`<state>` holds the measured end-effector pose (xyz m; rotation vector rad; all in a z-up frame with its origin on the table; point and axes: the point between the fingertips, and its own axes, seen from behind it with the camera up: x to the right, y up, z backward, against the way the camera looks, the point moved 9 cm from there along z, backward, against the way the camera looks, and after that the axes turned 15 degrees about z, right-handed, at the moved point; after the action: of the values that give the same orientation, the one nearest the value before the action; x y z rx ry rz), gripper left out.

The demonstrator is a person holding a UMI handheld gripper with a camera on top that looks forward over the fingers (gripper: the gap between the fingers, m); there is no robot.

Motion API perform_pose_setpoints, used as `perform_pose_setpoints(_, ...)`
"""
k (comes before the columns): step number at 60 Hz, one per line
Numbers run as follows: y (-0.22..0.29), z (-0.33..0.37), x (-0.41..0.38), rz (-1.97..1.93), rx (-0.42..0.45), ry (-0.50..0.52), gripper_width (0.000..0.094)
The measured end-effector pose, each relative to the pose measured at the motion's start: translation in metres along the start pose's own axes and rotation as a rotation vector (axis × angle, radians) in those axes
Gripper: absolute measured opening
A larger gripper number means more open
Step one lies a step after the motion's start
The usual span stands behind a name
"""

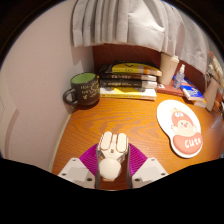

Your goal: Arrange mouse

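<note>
Your gripper is closed on the white mouse, both purple pads pressing its sides, the mouse held just above the wooden desk. Beyond the fingers a dark green mug stands at the left (contents not visible), beside stacked books. A round printed mousepad lies ahead to the right, well apart from the mouse.

Between my magenta pads sits a white mouse. The desk ahead is orange-brown wood. Beyond are a dark green mug with pale lettering, black-and-yellow books, and a white-and-red cartoon mousepad.
</note>
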<state>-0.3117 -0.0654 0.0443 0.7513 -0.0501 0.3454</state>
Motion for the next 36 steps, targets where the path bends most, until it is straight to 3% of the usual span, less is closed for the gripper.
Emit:
perform_pose_setpoints(15,0.023,0.014,0.005,0.057,-0.015,0.071,0.0367)
perform_pose_setpoints(22,0.076,0.057,0.039,0.113,0.088,0.052,0.0368)
perform_pose_setpoints(36,0.163,0.131,0.186,0.135,0.285,-0.127,0.0372)
